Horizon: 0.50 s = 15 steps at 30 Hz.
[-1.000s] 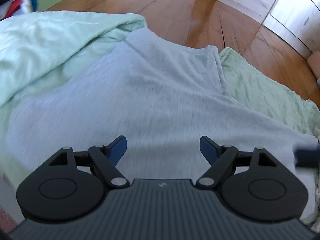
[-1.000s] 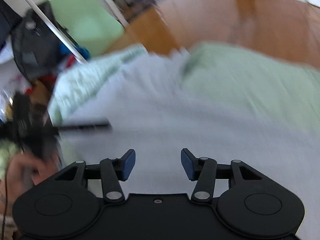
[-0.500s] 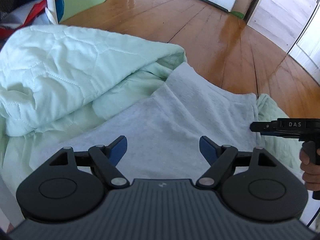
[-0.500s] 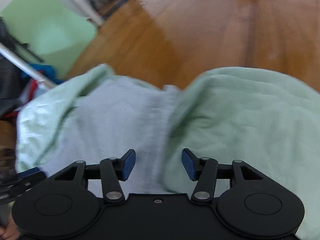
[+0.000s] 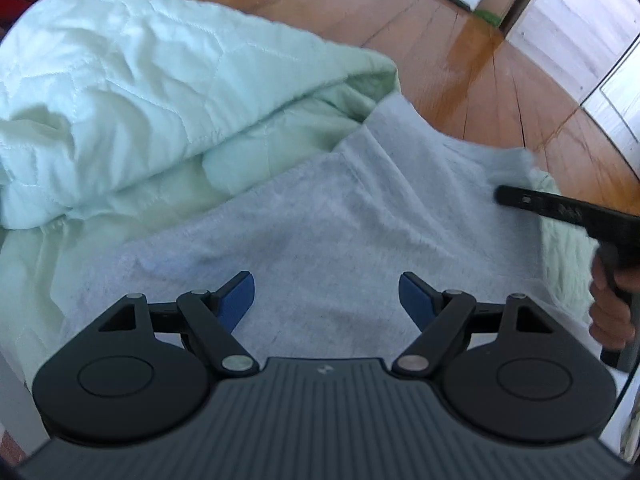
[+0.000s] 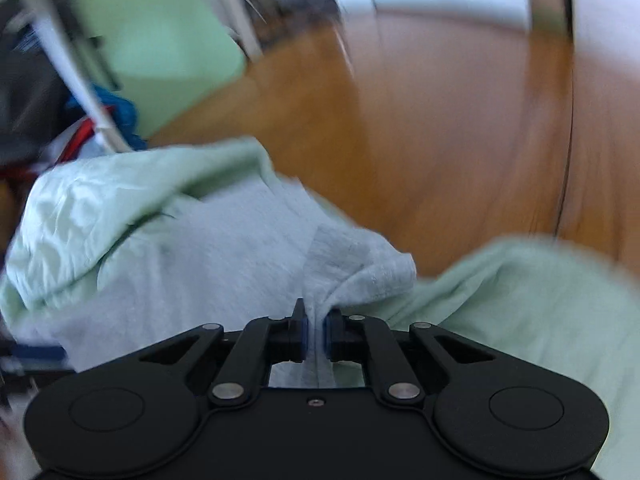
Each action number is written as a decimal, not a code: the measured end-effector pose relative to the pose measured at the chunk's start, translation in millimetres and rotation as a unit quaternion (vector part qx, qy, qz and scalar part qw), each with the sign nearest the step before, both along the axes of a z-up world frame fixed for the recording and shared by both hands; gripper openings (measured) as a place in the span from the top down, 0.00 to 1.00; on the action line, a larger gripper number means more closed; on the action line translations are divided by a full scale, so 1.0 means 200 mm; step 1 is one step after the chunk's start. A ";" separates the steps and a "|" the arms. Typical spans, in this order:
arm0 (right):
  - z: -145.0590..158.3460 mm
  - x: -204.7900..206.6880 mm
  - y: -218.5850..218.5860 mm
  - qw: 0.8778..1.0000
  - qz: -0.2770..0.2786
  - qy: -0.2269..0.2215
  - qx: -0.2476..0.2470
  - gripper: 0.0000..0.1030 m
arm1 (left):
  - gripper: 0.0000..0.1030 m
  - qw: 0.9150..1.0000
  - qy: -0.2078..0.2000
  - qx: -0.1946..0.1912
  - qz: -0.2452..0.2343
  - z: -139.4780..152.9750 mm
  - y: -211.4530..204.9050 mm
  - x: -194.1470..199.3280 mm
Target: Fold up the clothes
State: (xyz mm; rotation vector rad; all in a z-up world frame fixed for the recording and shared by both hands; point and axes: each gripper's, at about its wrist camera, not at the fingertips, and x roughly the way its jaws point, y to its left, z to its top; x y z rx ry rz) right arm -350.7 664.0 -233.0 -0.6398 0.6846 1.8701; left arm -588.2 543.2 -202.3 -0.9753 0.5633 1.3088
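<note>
Right gripper [image 6: 316, 330]: its two fingers have just been closing, and now they are pinching a fold of the grey shirt [image 6: 224, 256] between the blue pads.
Pinched spot: it is a corner of the grey shirt near the floor-side edge, and the cloth is bunching up just past the fingers.
Left gripper [image 5: 327, 296]: its fingers are standing wide apart and are holding nothing; grey shirt cloth is lying under the gap.
Grey shirt: it is lying spread on the green quilt [image 5: 132, 92], with its far edge reaching the side where the wooden floor [image 5: 460, 52] begins.
Green quilt: a thick rolled-up part is sitting just beside the grey shirt on one side, and a flatter part [image 6: 520, 300] is showing on the other side.
Person's hand [image 5: 612, 304]: it is holding the black handle of the right gripper, near the edge of the grey shirt.
Clothes pile [image 6: 100, 124]: red and blue things are sitting past the green quilt, well away from the grey shirt; they are blurry.
</note>
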 end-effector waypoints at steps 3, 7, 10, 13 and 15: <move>0.11 -0.16 -0.31 0.982 0.089 -0.102 0.136 0.91 | 0.23 0.999 0.001 0.023 0.024 0.03 -0.04 -0.06; 0.05 -0.30 -0.76 0.924 0.251 -0.194 0.212 0.91 | 0.23 0.999 -0.002 0.030 0.043 0.03 -0.07 -0.12; -0.08 -0.27 -0.89 0.919 0.308 -0.202 0.143 0.91 | 0.23 0.999 -0.004 0.022 0.040 0.01 -0.08 -0.12; -0.18 -0.20 -0.90 0.940 0.260 -0.199 0.101 0.70 | 0.23 0.999 0.000 0.020 0.029 -0.01 -0.10 -0.09; -0.17 -0.15 -0.87 0.958 0.219 -0.163 0.088 0.63 | 0.23 1.000 0.000 0.022 0.015 -0.02 -0.10 -0.06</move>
